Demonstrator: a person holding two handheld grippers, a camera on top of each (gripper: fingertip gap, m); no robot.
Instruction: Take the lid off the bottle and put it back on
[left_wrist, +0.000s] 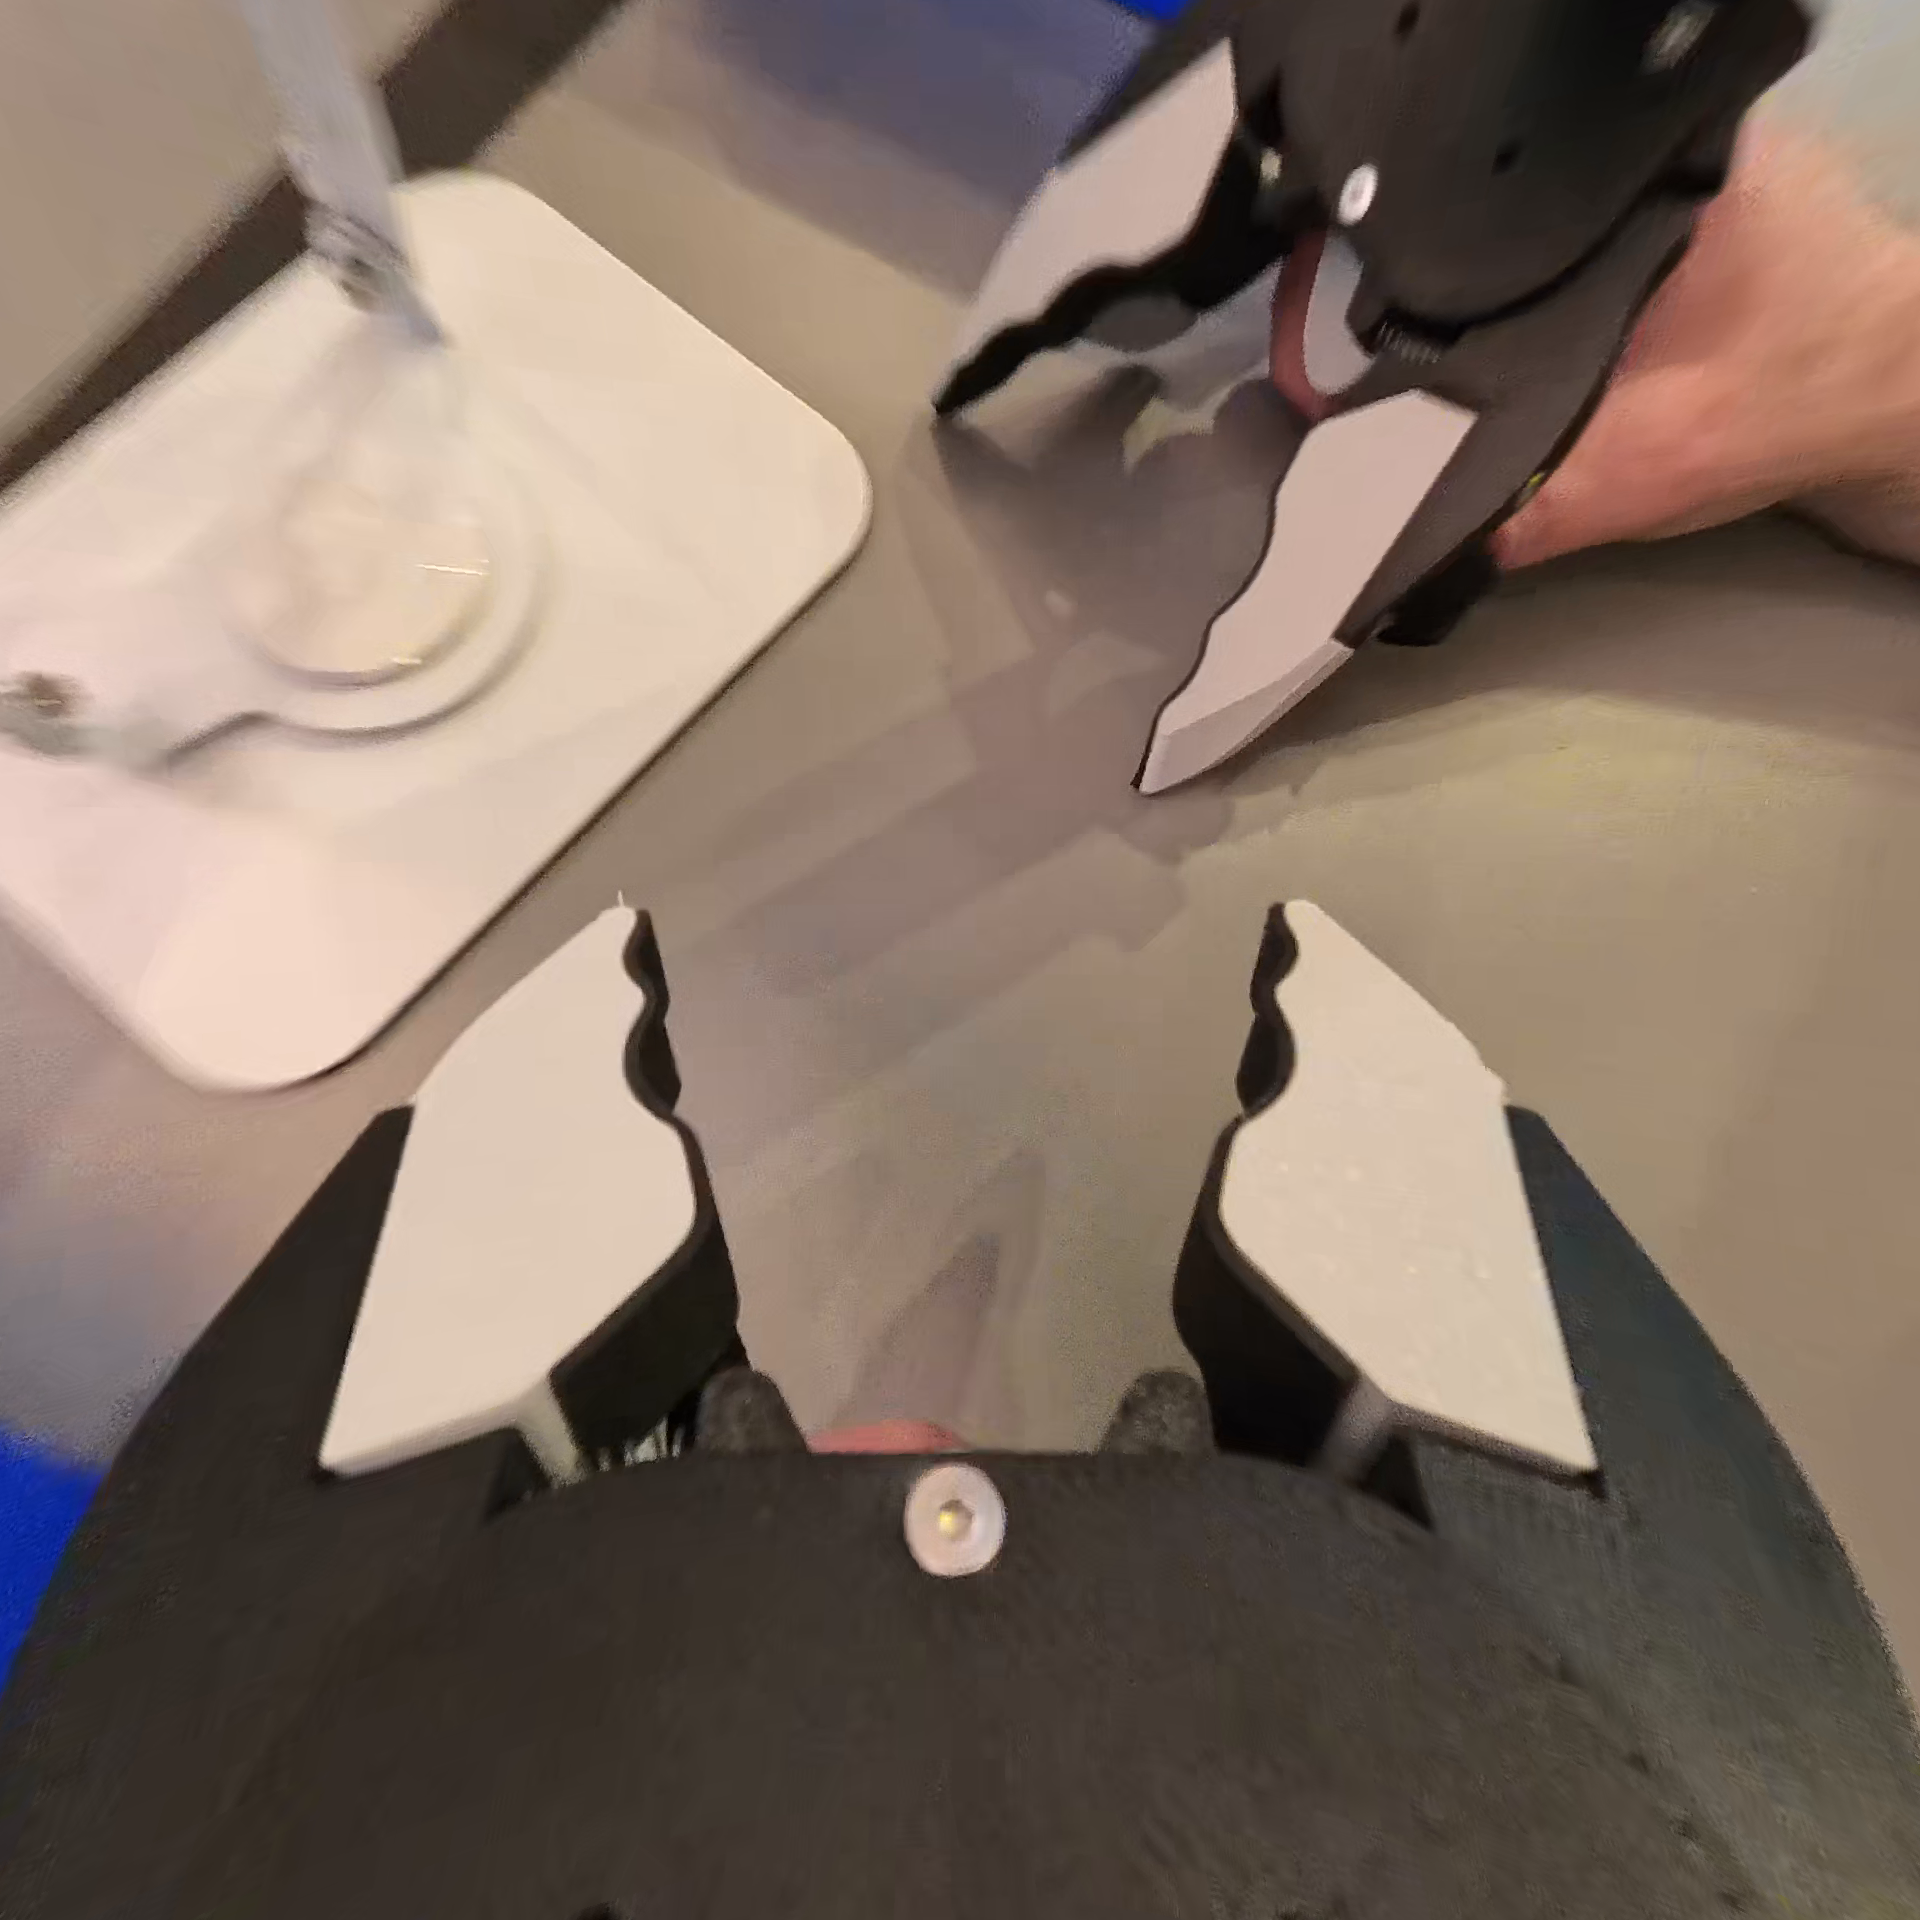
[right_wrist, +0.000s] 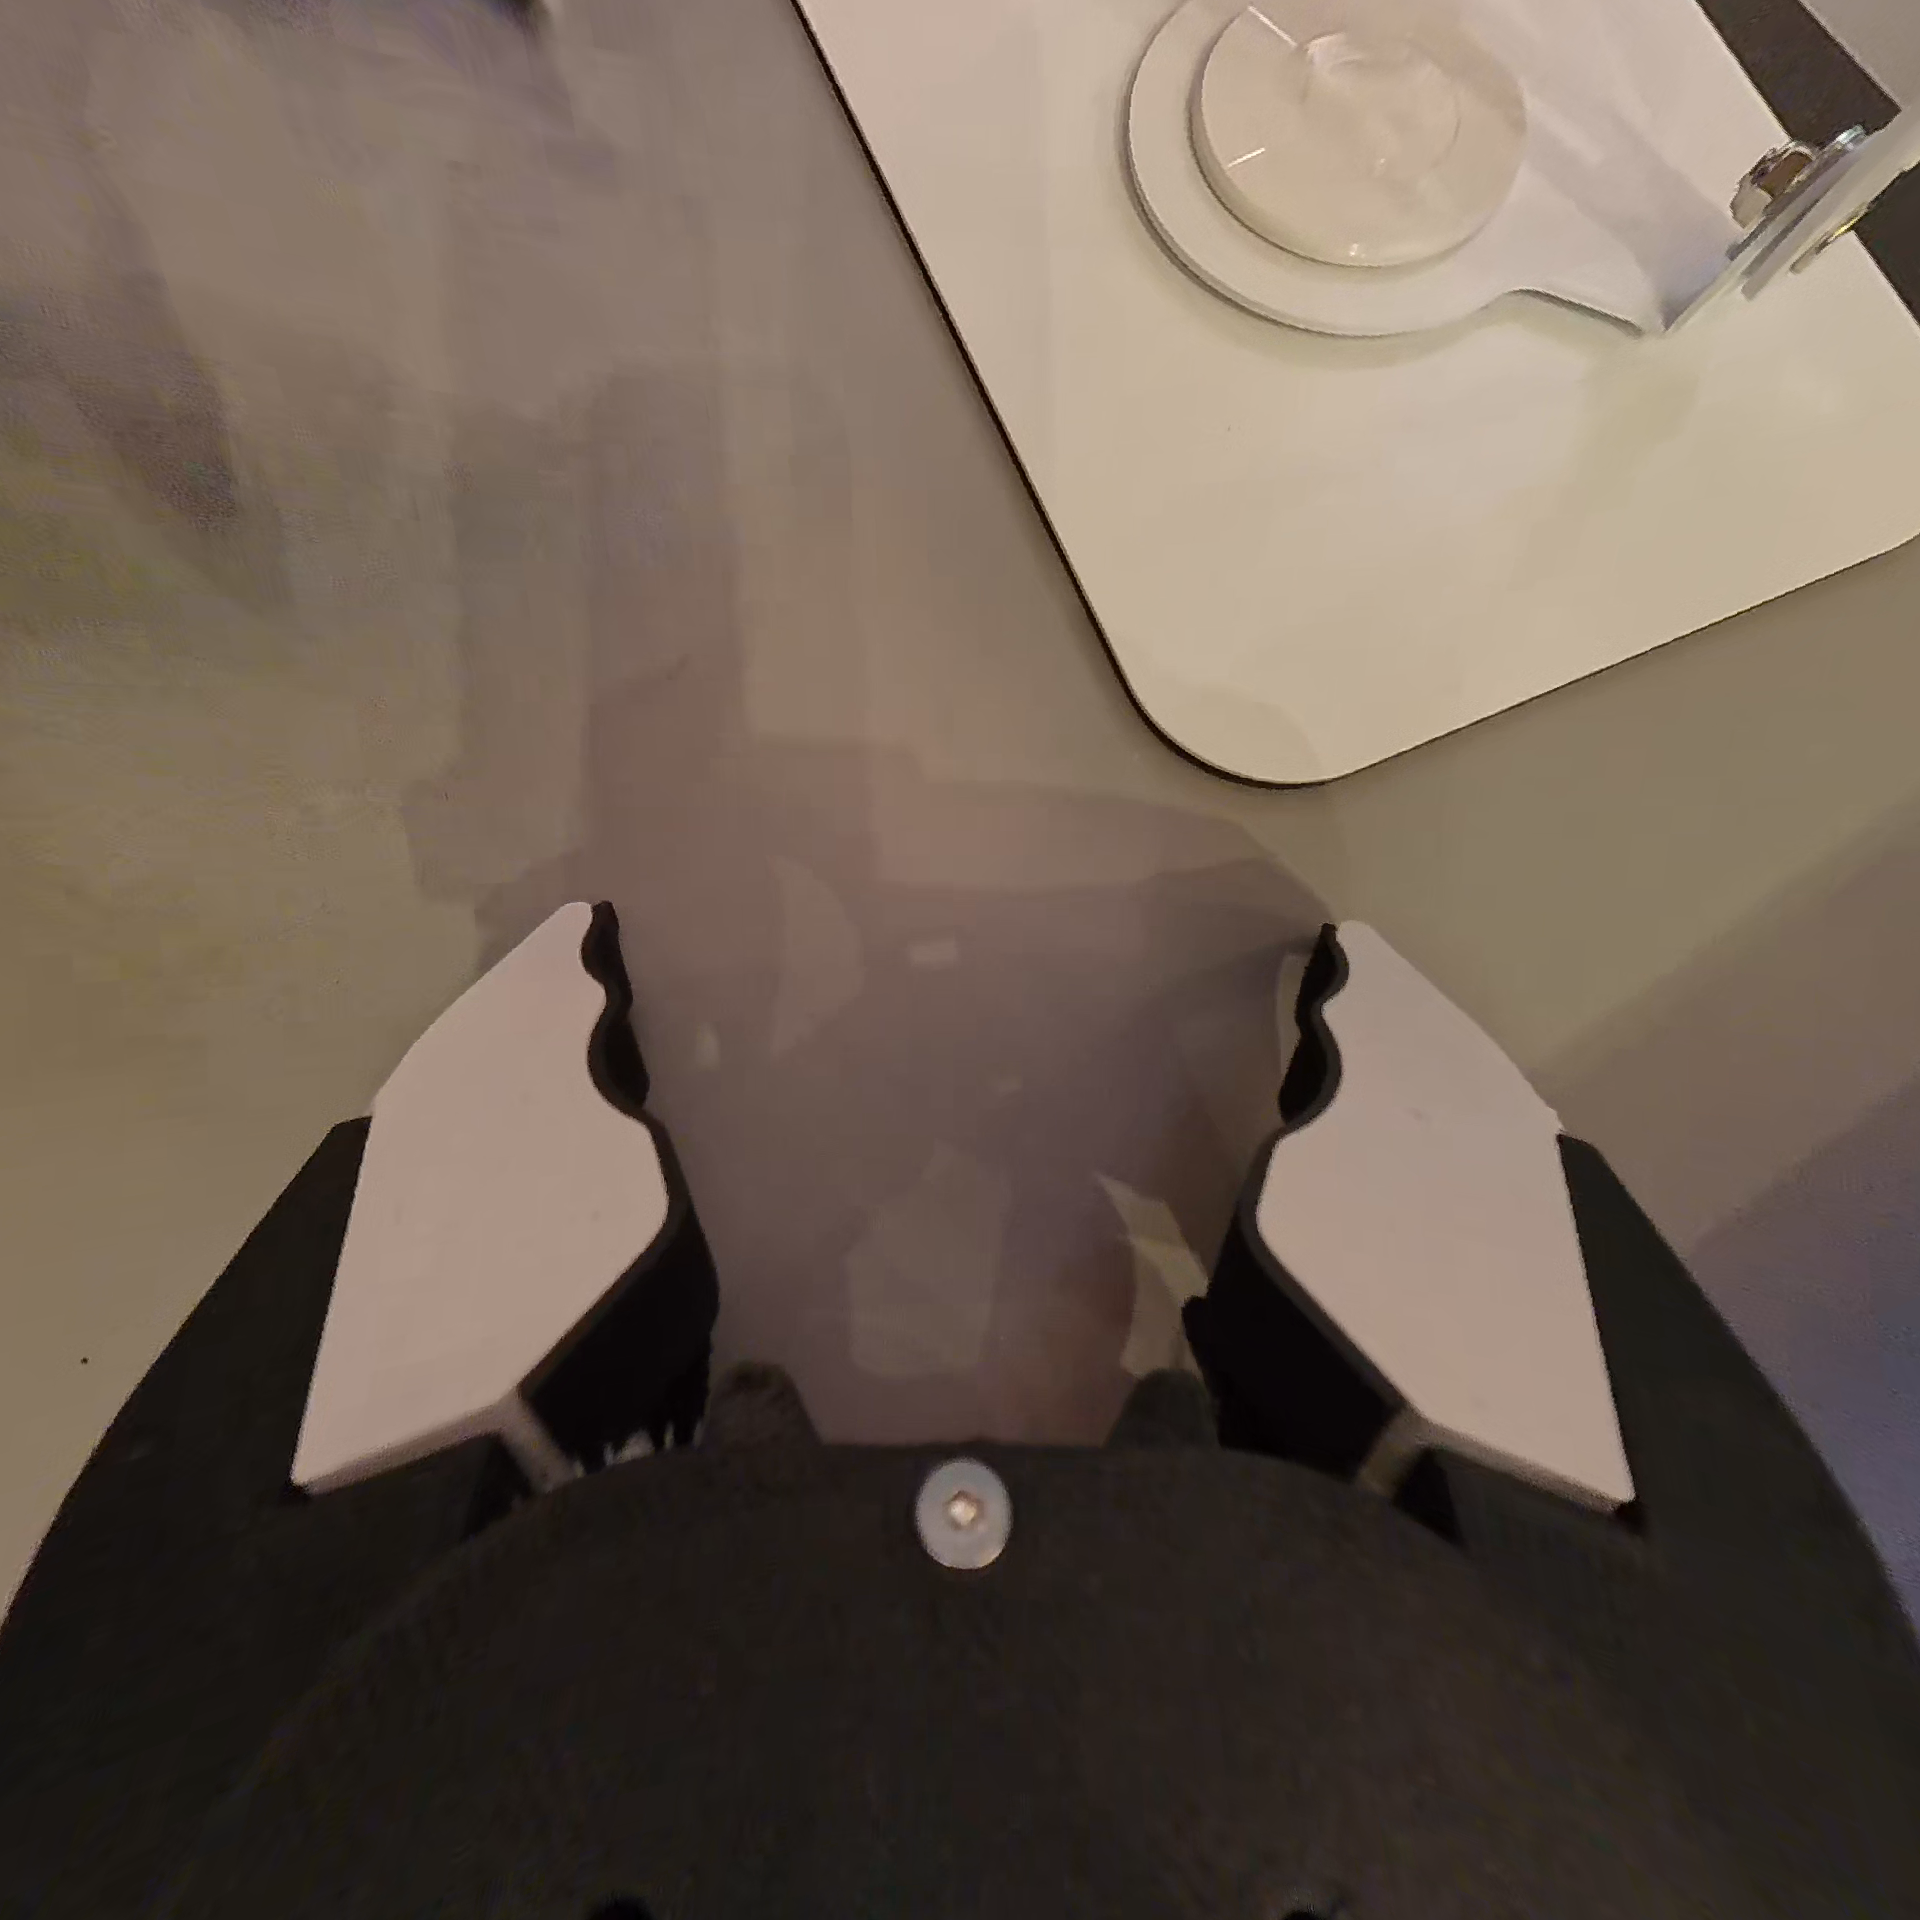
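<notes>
No bottle and no lid show in either view. My left gripper (left_wrist: 961, 914) is open and empty, low over the grey tabletop (left_wrist: 1455, 935). My right gripper (right_wrist: 966, 920) is open and empty too, pointing down at the grey tabletop (right_wrist: 416, 727). The right gripper also shows in the left wrist view (left_wrist: 1039, 592) at the upper right, open, with its fingertips close to the table and a person's hand (left_wrist: 1787, 395) holding it. The left wrist view is blurred.
A white flat stand base (left_wrist: 582, 540) with a round disc and a metal post (left_wrist: 353, 187) sits at the left of the left wrist view. The same base (right_wrist: 1403, 468) lies at the upper right of the right wrist view.
</notes>
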